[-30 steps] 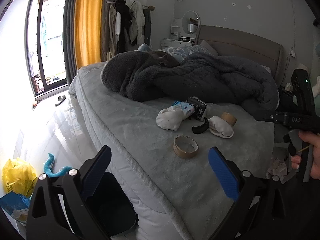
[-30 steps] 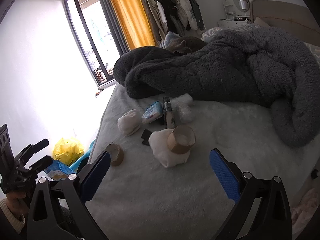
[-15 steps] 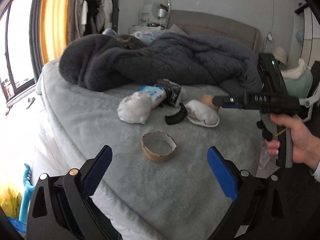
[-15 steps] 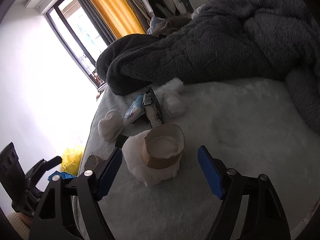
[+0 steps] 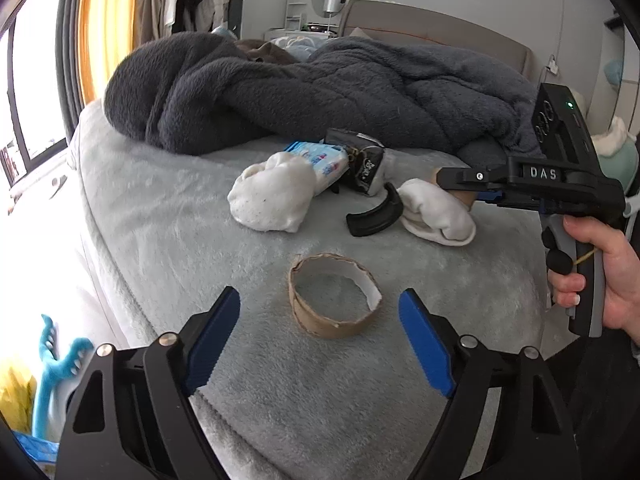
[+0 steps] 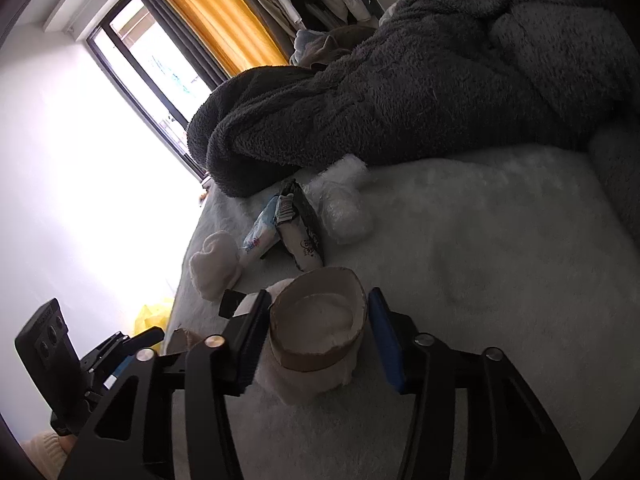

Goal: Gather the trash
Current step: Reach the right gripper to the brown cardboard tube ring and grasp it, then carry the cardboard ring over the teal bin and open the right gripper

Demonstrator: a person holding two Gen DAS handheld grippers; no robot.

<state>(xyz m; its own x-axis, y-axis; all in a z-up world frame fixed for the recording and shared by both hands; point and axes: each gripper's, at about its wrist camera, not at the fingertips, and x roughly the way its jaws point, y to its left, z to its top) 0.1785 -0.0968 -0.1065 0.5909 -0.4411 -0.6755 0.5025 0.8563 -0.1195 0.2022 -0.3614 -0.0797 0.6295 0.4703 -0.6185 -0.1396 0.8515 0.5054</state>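
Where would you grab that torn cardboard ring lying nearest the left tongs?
Across its outer wall, coming from above. The cardboard ring stands on its edge, open upward on the bed, so the left tongs can straddle it and squeeze both sides.

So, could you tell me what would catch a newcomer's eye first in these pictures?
Probably the two cardboard rings on the pale bed cover: one ring lies just ahead of the left gripper, whose jaws have just been closing but stand clear of it. The other ring sits on a white sock between the closing jaws of the right gripper. Behind them sprawls a big dark grey blanket.
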